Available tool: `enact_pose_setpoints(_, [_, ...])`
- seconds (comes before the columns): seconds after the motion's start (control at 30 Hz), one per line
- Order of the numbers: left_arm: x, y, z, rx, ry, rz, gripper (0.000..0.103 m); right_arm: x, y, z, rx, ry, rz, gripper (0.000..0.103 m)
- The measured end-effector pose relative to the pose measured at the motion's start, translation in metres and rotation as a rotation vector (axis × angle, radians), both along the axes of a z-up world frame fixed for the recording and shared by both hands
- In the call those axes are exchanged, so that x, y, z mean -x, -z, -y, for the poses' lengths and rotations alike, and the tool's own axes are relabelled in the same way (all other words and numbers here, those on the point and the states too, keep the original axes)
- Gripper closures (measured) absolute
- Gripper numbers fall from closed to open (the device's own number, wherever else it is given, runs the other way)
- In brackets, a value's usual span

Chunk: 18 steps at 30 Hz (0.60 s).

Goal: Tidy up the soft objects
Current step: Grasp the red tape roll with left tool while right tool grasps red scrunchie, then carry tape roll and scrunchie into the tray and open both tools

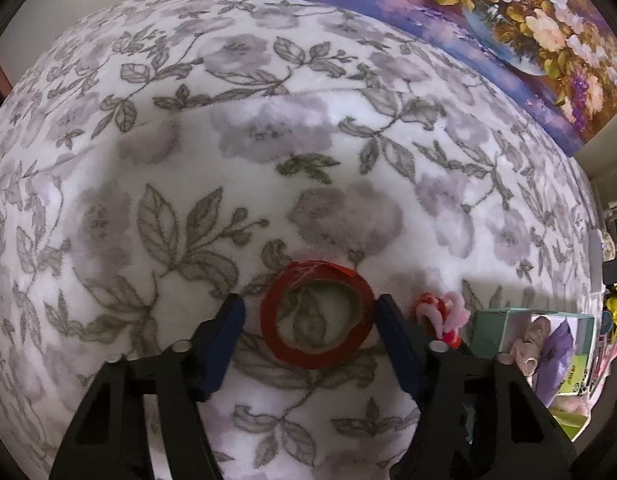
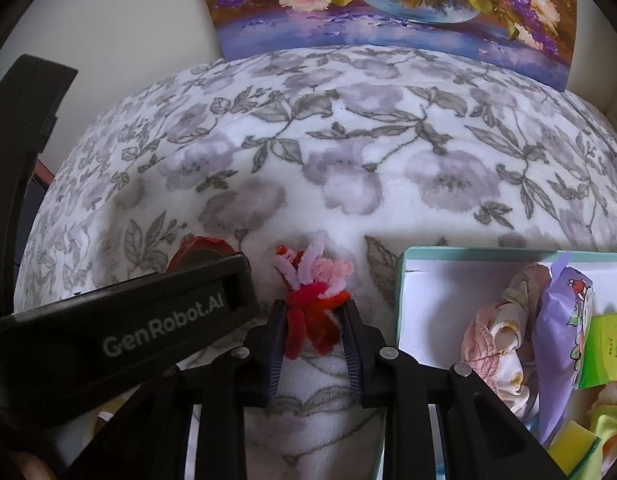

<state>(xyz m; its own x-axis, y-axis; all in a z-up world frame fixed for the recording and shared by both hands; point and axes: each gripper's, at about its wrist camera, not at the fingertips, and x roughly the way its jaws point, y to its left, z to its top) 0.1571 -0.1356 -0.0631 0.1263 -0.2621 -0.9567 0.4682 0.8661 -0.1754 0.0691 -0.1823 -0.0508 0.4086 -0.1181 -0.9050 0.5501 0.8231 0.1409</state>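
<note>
A red tape roll [image 1: 318, 316] lies flat on the floral blanket [image 1: 268, 140]. My left gripper [image 1: 310, 324] is open, its blue fingers either side of the roll, the right one close against it. A bundle of red and pink fuzzy pipe cleaners [image 2: 312, 292] lies right of the roll; it also shows in the left wrist view [image 1: 442, 314]. My right gripper [image 2: 314, 320] is shut on the bundle's red end. The left gripper's black body hides most of the roll [image 2: 200, 248] in the right wrist view.
A teal-rimmed white box [image 2: 404, 300] stands to the right, holding a pink cloth [image 2: 500, 340], a purple packet [image 2: 560, 320] and a green pack [image 2: 604, 352]. It shows in the left wrist view too [image 1: 504, 320]. A flower painting [image 2: 388, 4] leans on the wall behind.
</note>
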Motion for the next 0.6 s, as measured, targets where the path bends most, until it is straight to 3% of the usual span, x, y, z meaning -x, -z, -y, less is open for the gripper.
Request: enact_pose_setpoints(0.6, [-0.011,-0.016,-0.023,0.076,-0.051,-0.042,0.045,0.006,-0.016,0.000,0.021,0.003,0.023,0.078])
